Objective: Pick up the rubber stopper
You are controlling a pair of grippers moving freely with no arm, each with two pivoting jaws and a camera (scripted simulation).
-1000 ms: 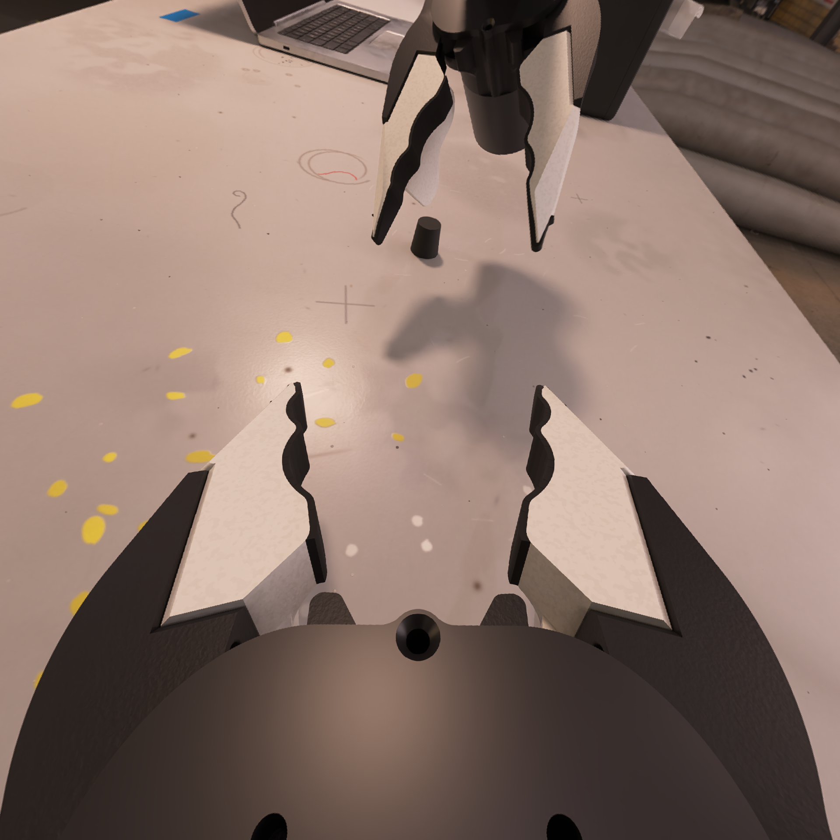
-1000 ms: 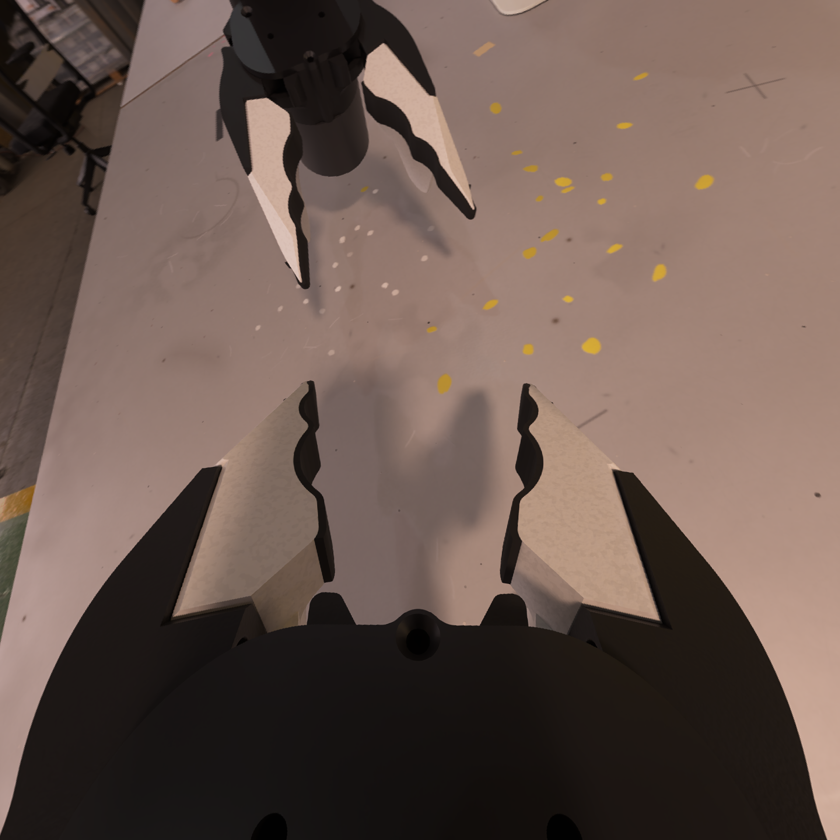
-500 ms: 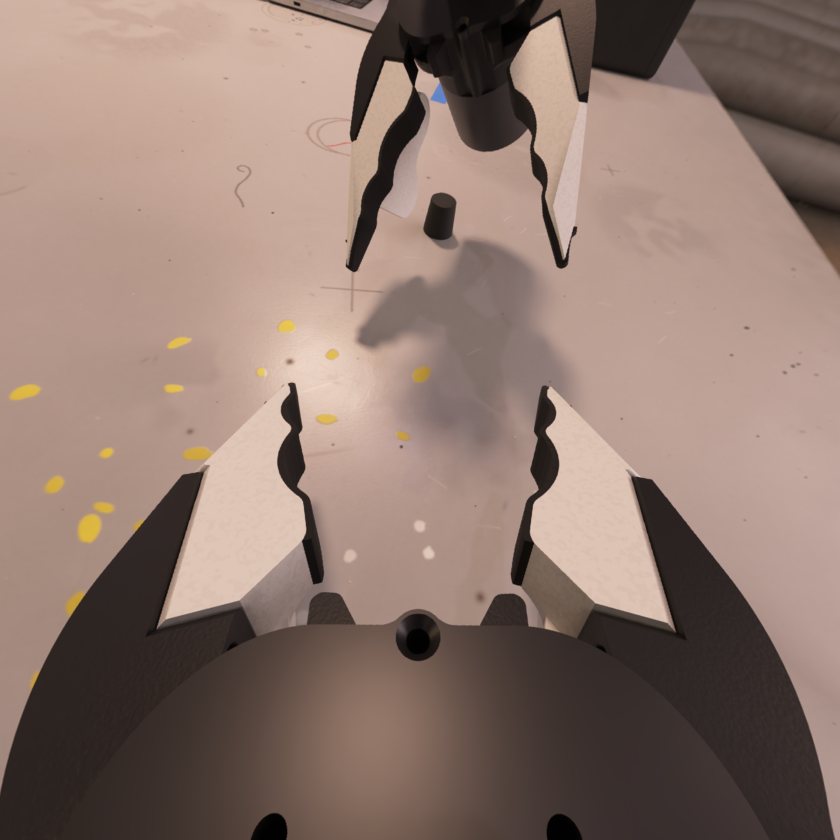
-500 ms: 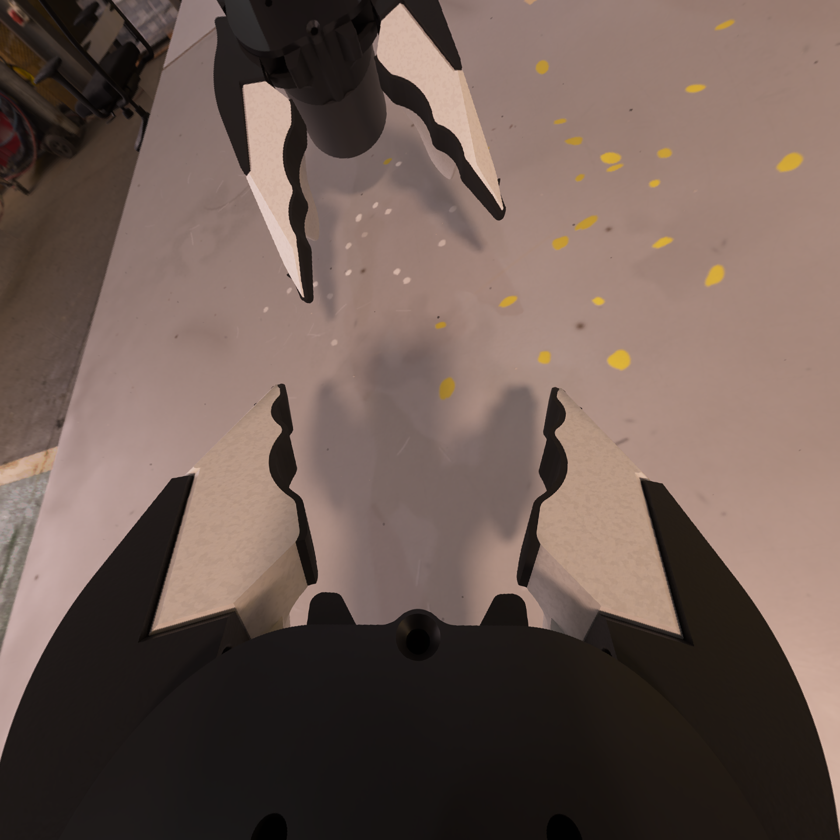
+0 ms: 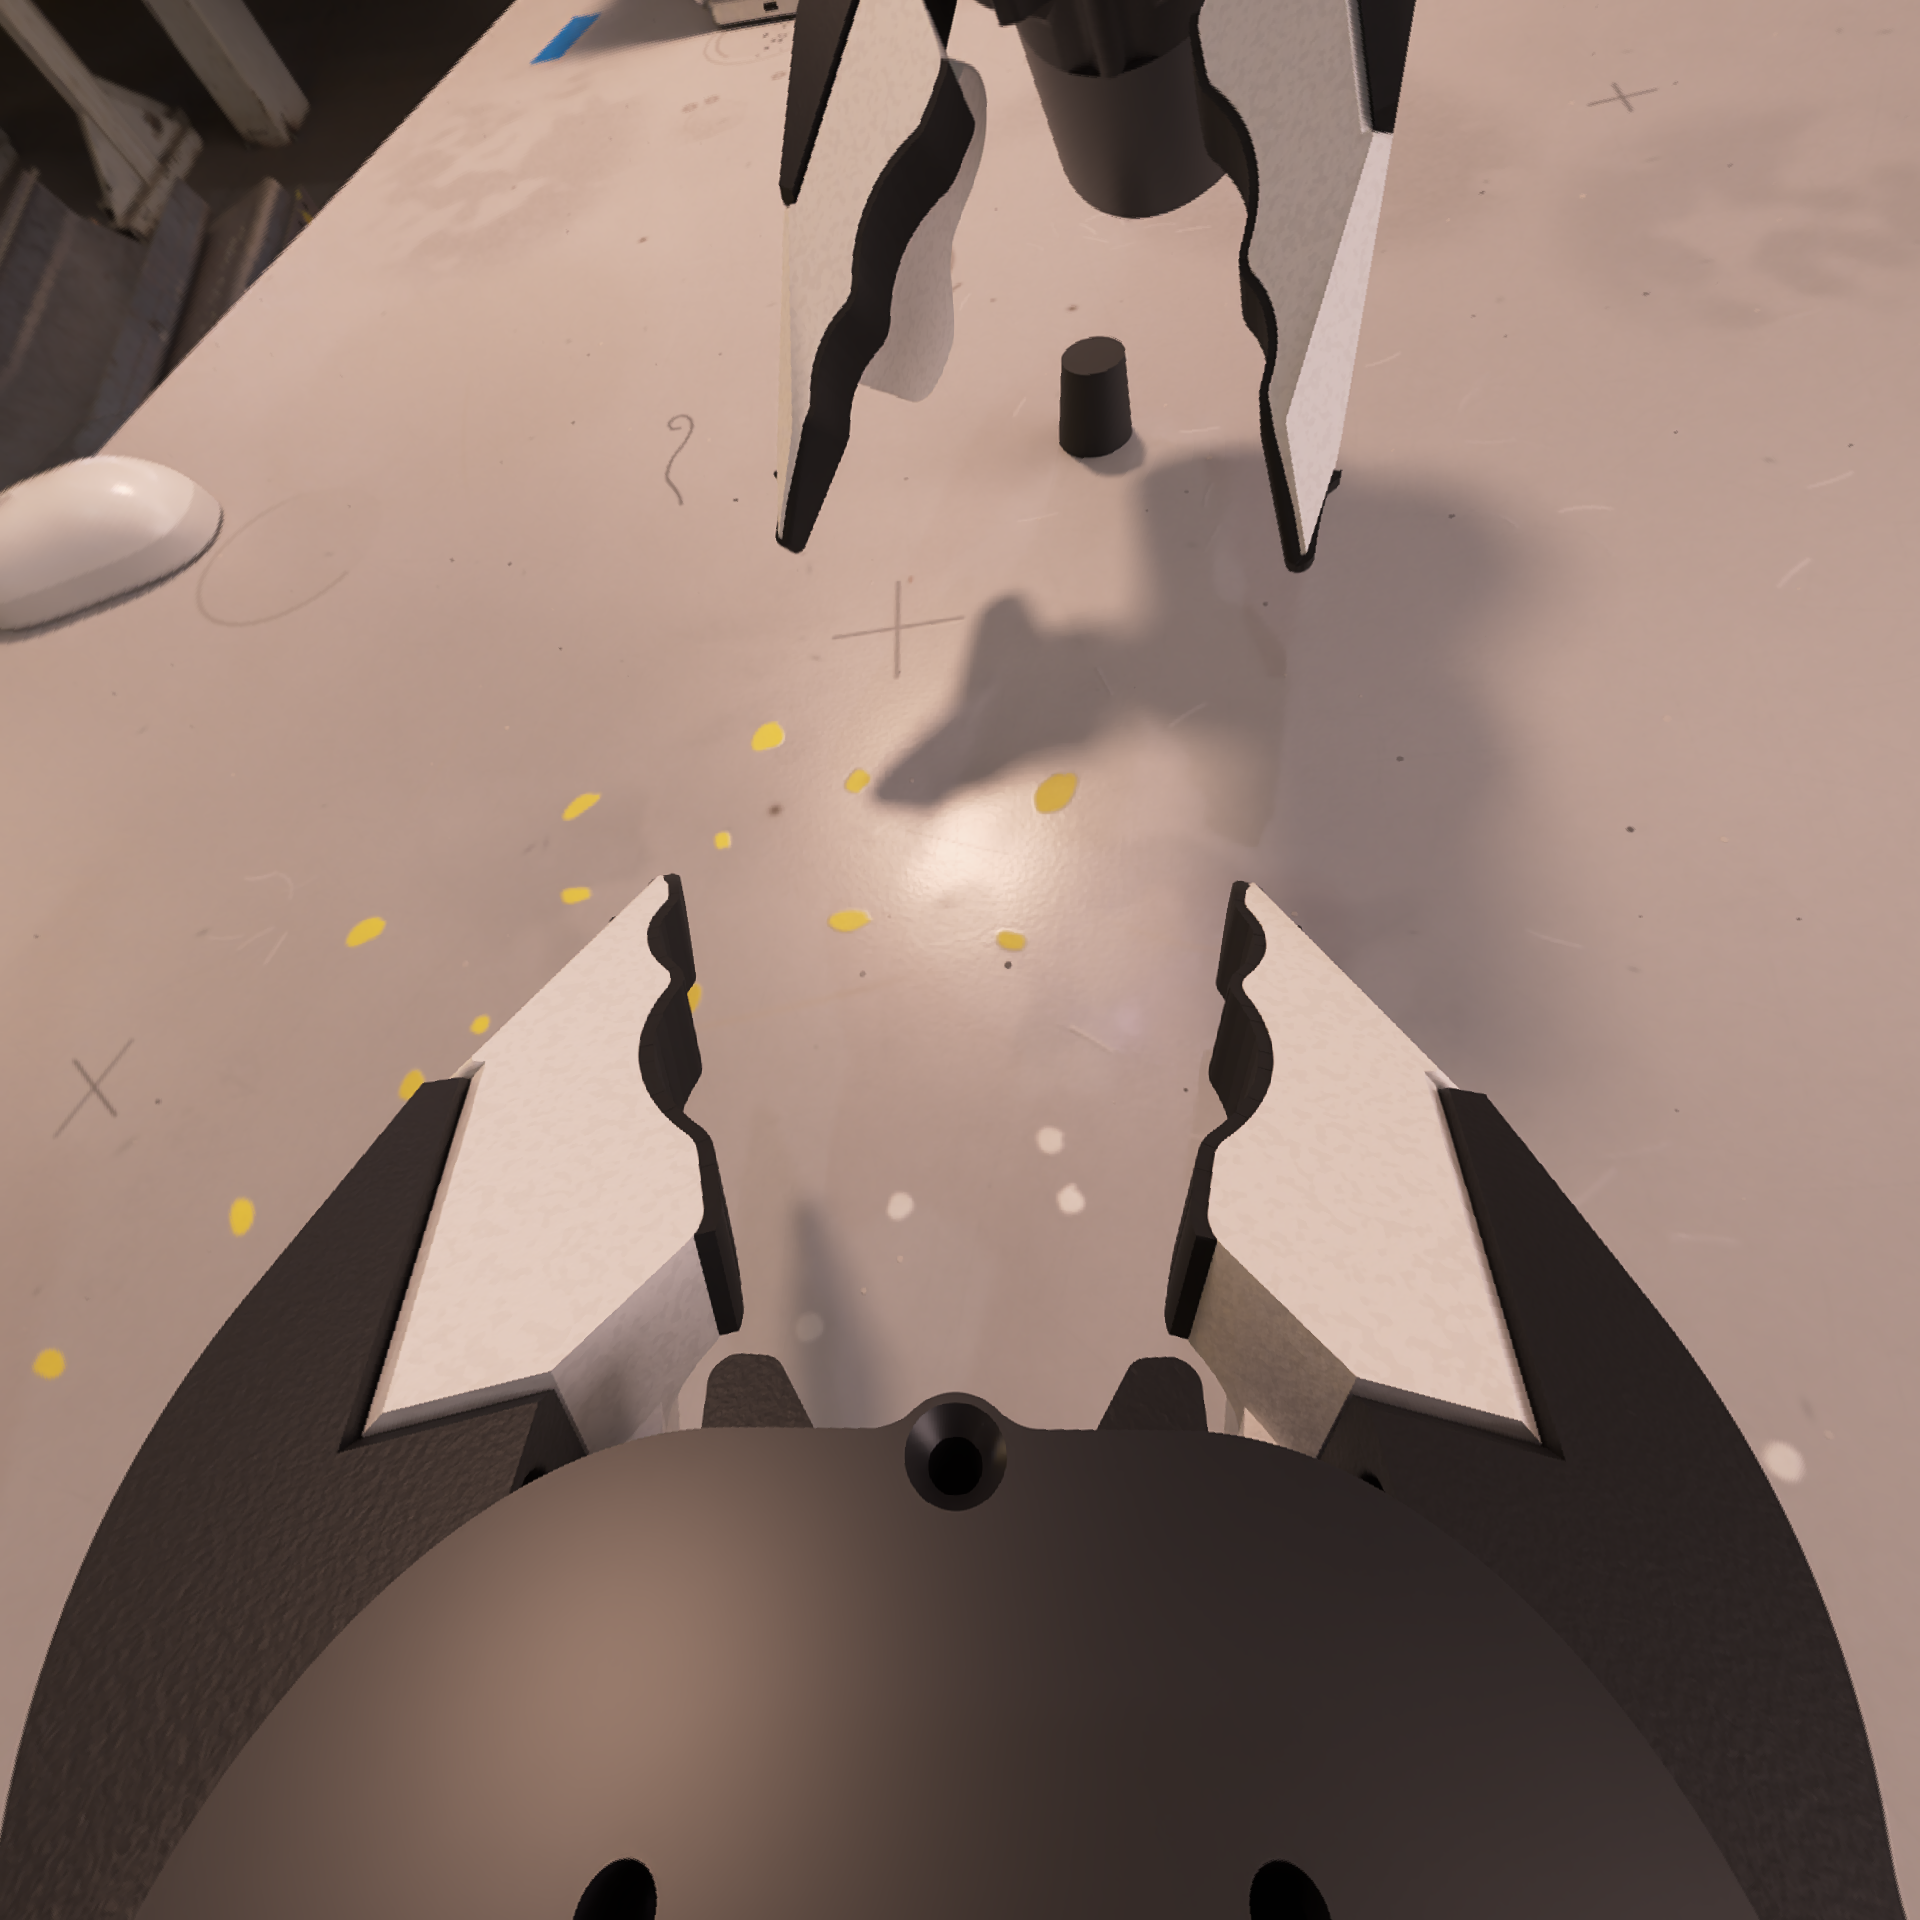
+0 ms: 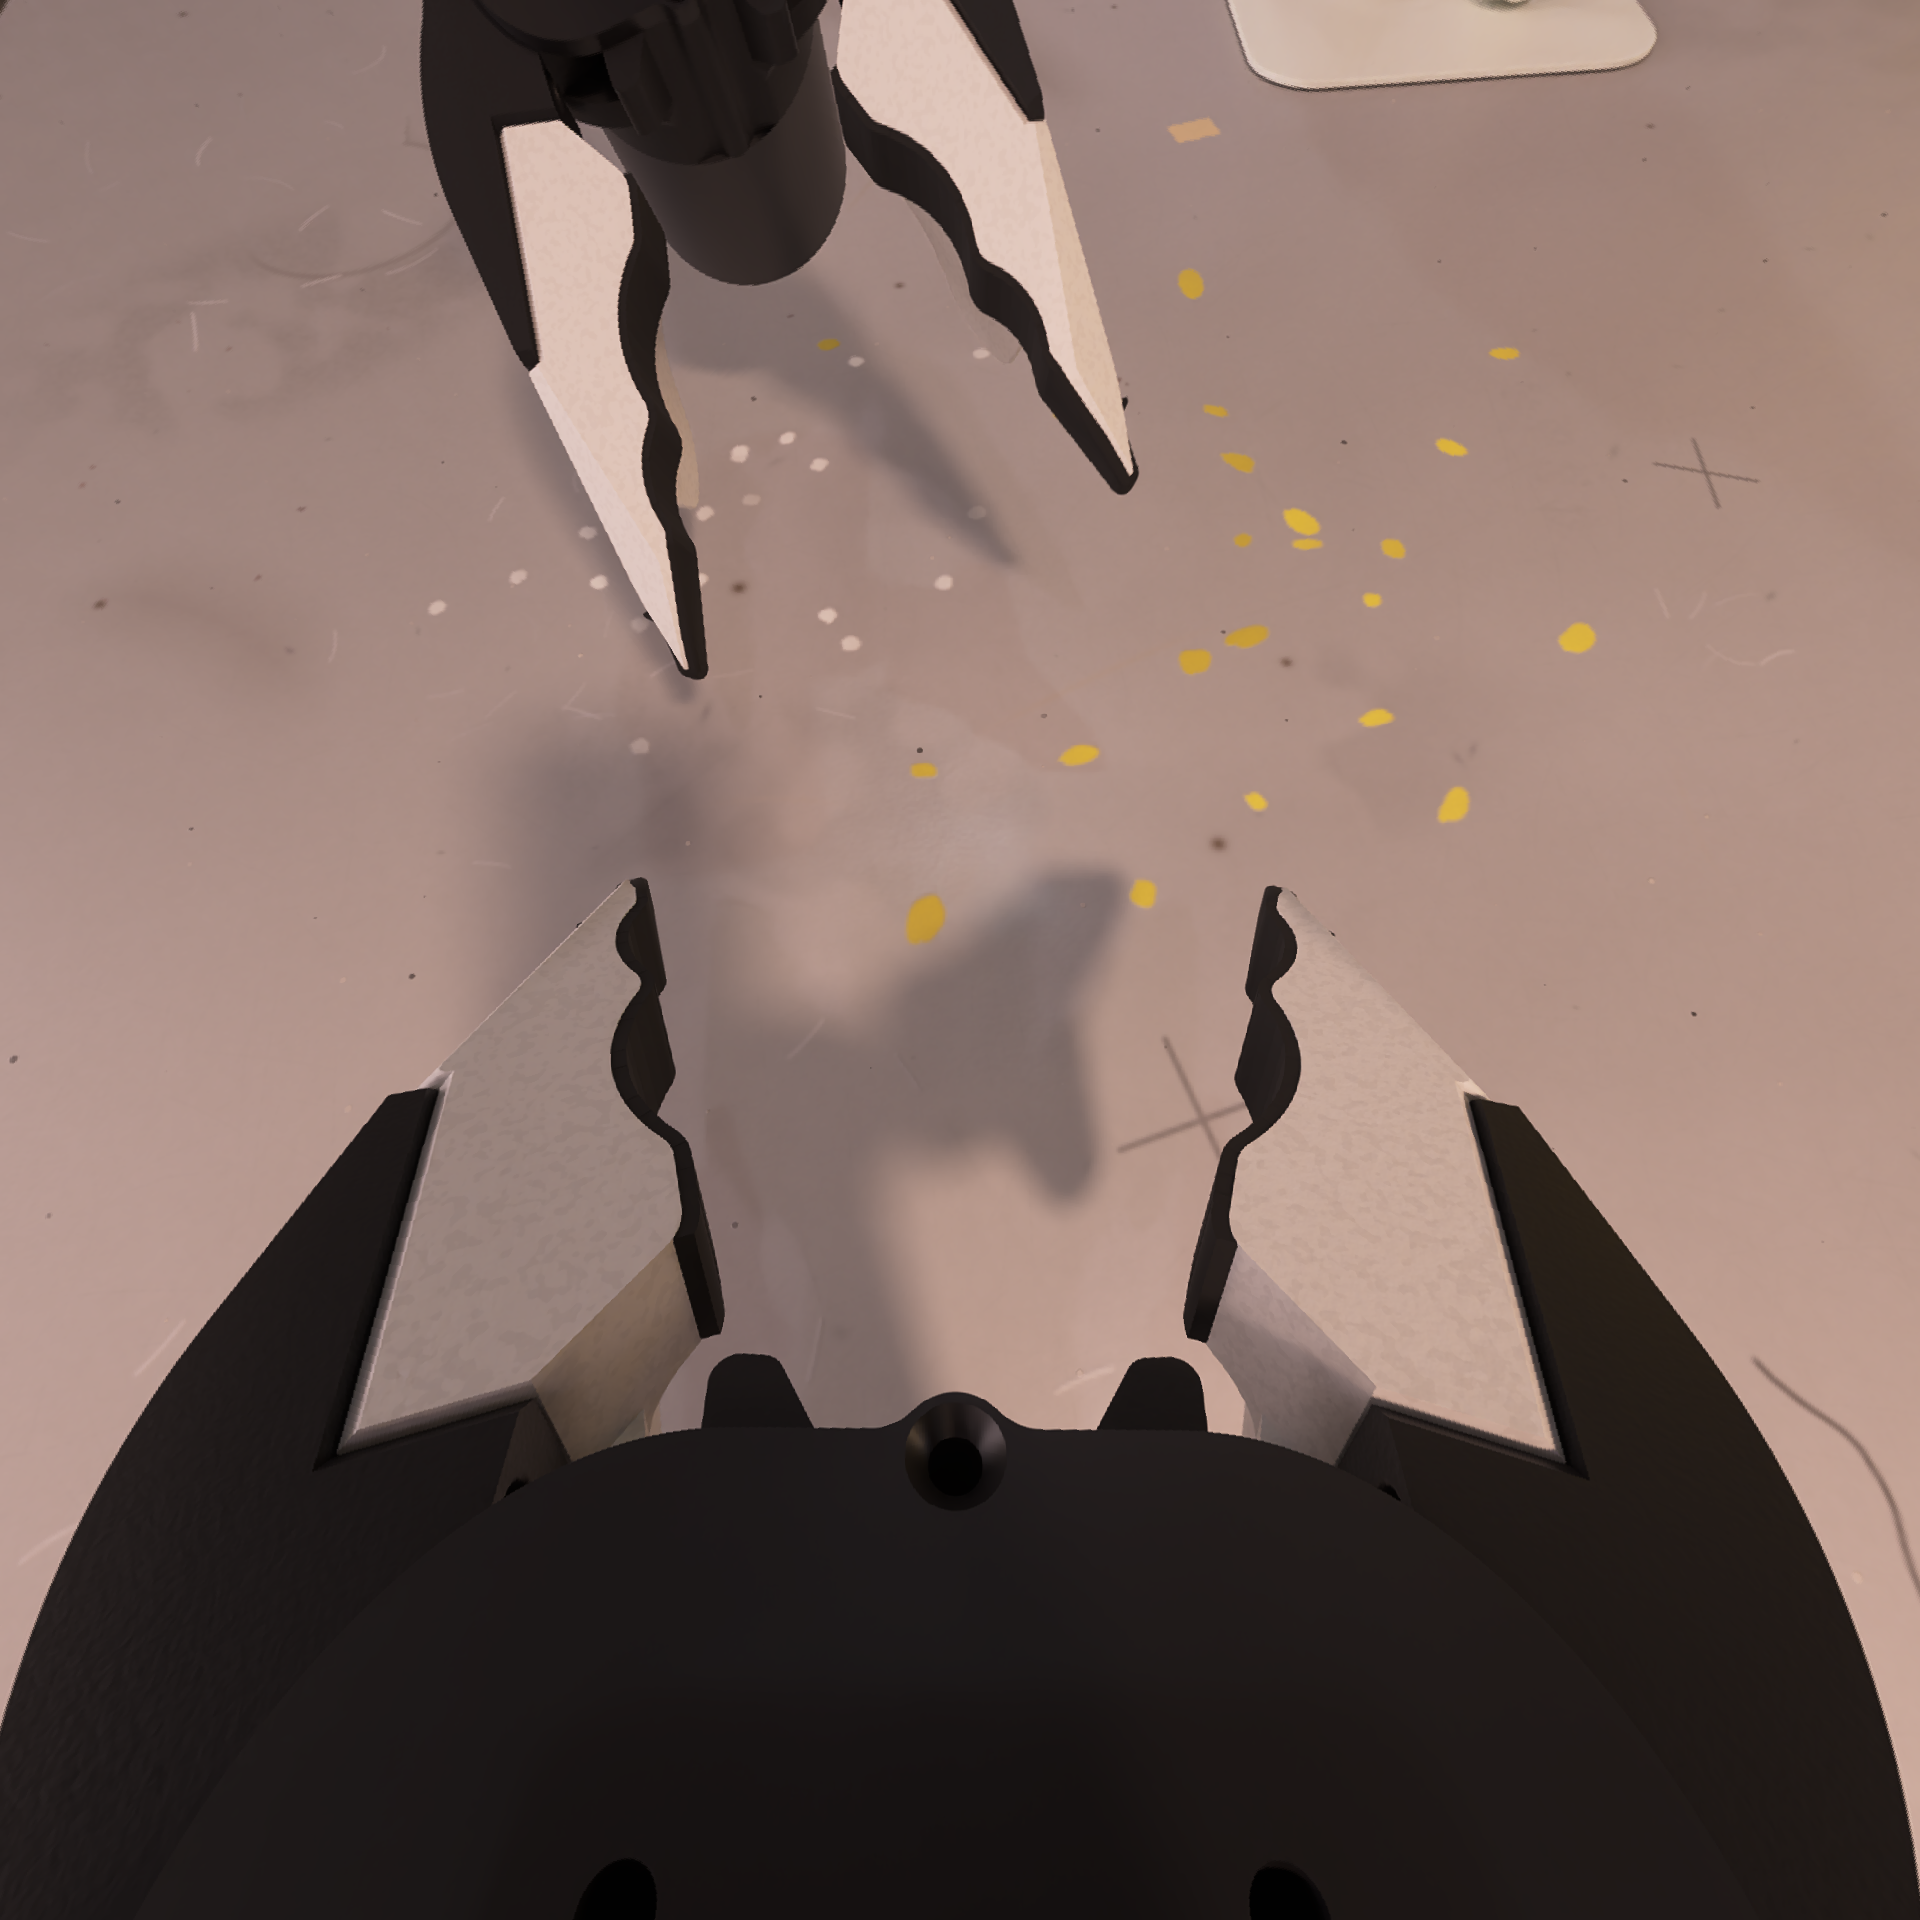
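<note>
The rubber stopper (image 5: 1093, 400) is small, black and tapered. It stands upright on the pale table (image 5: 1558, 727), and only the left wrist view shows it. My right gripper (image 5: 1044, 551) hangs above it, open and empty, and the stopper shows between its two fingers, farther back than their tips. It does not touch them. My left gripper (image 5: 956, 888) is open and empty, well short of the stopper and facing the right one. In the right wrist view my right gripper (image 6: 956, 891) is open over bare table, and the left gripper (image 6: 906, 571) is open opposite it.
A white mouse (image 5: 99, 535) lies at the table's left edge. Blue tape (image 5: 561, 40) and a laptop corner (image 5: 743, 8) are at the far end. A white flat base (image 6: 1444, 42) sits at the top right of the right wrist view. Yellow and white paint specks dot the table.
The right gripper has come closer to the left one and opened a little wider. The stopper now shows between its fingers instead of beside its left finger. Both views have swung, and the mouse has come into view.
</note>
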